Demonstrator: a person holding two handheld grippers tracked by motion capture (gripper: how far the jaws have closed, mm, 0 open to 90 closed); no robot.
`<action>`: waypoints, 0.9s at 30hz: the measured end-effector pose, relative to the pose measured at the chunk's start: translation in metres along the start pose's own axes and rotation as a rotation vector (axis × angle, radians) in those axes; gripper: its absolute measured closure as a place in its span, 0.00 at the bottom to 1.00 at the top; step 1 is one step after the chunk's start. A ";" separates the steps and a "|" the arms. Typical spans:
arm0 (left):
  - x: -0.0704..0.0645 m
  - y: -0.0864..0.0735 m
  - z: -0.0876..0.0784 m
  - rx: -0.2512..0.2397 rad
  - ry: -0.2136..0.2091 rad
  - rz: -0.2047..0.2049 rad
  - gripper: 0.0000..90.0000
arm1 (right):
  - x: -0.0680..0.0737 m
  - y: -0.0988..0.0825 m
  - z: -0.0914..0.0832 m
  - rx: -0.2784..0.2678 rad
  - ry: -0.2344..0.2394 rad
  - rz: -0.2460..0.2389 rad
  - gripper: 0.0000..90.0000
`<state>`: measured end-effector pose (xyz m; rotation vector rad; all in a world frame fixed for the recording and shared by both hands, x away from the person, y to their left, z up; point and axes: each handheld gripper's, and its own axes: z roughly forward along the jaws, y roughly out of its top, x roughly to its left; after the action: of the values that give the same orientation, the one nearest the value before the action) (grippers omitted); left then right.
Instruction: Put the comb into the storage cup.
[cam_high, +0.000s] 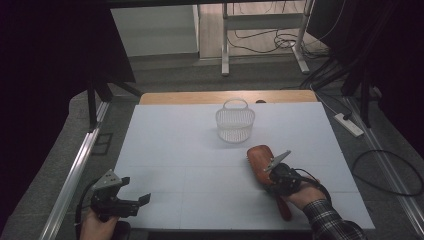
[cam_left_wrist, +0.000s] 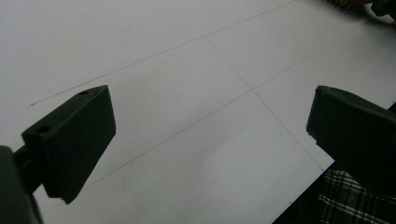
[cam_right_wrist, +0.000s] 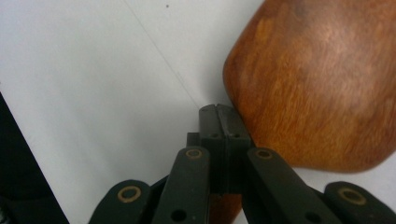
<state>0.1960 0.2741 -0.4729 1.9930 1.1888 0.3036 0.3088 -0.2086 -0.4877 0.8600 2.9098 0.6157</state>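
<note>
The right tongs (cam_high: 276, 167) sit clamped on the wooden hairbrush (cam_high: 262, 164) at its neck, head pointing ahead toward the white basket (cam_high: 235, 121) (likely its destination). The left tongs (cam_high: 131, 196) rest apart on the counter (cam_high: 165, 150), idle.

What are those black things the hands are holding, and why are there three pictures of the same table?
A person holds a grabbing tool, a claw, in each hand. One picture is taken from above the table; the other two come from little cameras riding on each claw. On the white table stand a see-through basket and a wooden hairbrush. The right claw is pinched shut at the neck of the brush, where the handle meets the head, and seems to hold it there. The left claw is wide open, with nothing in it, near the table's front edge.
</note>
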 end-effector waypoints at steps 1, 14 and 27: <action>0.000 0.000 0.000 0.000 0.000 0.000 0.02 | 0.000 0.000 0.000 0.000 0.000 0.000 0.99; 0.000 0.001 0.001 0.002 0.003 0.000 0.03 | -0.012 -0.018 -0.009 0.014 -0.035 0.035 0.99; 0.000 0.001 0.001 0.002 0.004 0.001 0.03 | -0.016 -0.025 -0.013 0.008 -0.067 0.073 0.99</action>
<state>0.1968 0.2732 -0.4730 1.9954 1.1906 0.3072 0.3076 -0.2416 -0.4862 0.9718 2.8347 0.5696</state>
